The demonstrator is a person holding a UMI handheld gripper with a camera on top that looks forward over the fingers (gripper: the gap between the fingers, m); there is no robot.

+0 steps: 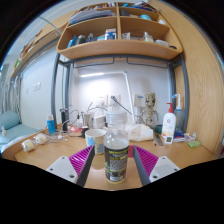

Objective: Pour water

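Both fingers [80, 164] of the gripper [115, 165] press their pink pads against a clear bottle [116, 158], one on each side, so the bottle is held tight and stands straight up between them. Its cap [116, 133] is dark. Just past the bottle, a little to one side, a white cup [96, 139] sits on the wooden desk [190, 158]. Farther back stand a white bottle with a red top [169, 124] and a small figure [149, 107]. Wooden shelves [118, 45] hang above.
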